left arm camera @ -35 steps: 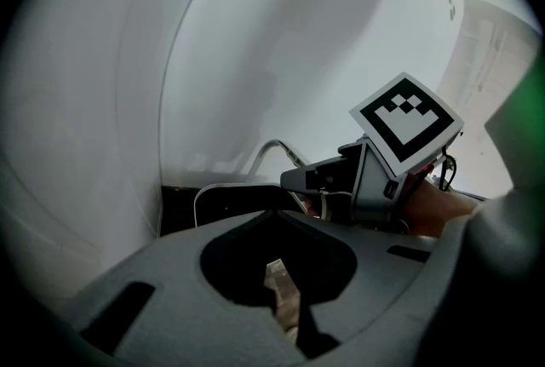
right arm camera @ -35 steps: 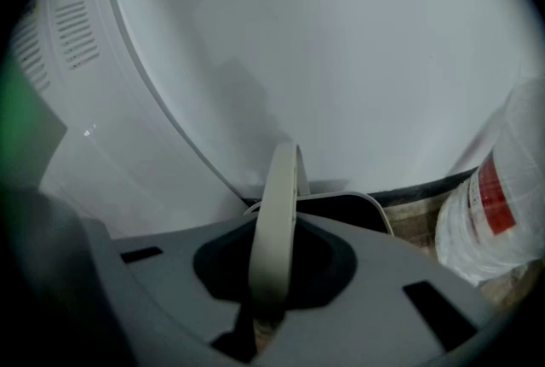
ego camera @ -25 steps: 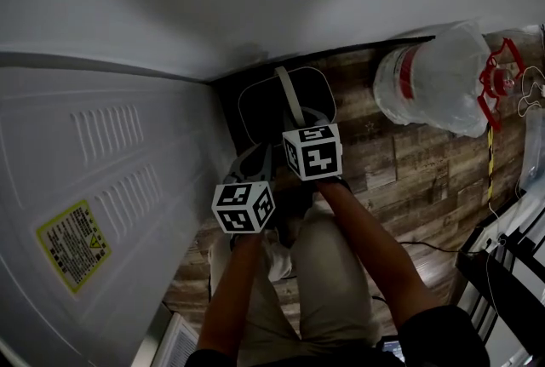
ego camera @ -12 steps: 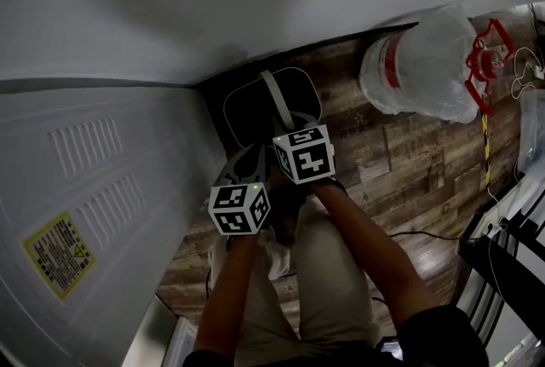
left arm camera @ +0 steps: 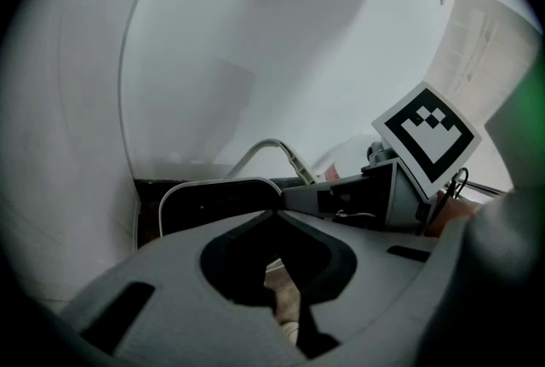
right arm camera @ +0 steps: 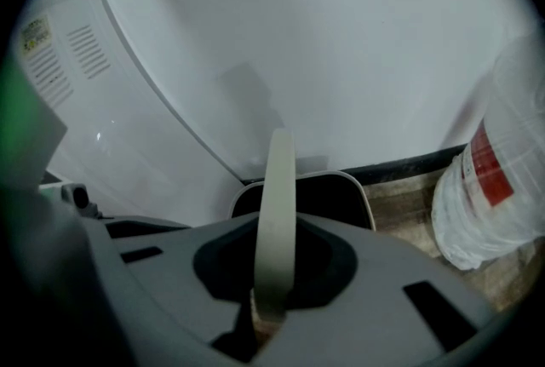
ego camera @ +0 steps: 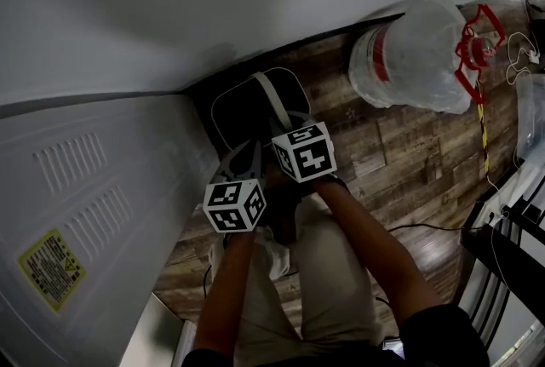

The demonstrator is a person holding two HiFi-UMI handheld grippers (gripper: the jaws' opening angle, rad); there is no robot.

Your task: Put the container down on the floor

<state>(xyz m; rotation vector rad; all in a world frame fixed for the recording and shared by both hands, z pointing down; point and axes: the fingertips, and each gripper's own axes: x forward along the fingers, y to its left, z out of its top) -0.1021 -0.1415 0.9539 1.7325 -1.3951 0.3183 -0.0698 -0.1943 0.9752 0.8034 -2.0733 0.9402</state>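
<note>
The container is a dark bin with a white rim and a pale bail handle. It sits low in the corner between the wall and a white appliance, and its base is hidden. My right gripper is shut on the handle, which rises between its jaws above the container. My left gripper is just left of it, shut and holding nothing. In the left gripper view the container and handle lie ahead of my left gripper, beside the right gripper.
A large clear water jug with a red band and red cap cage lies on the wood floor to the right; the jug is close to the container. The white appliance fills the left. A dark wire rack stands at the right edge.
The whole view has slid a little to the left. Both grippers and the container have drifted slightly toward the corner, and the grip on the handle is unchanged.
</note>
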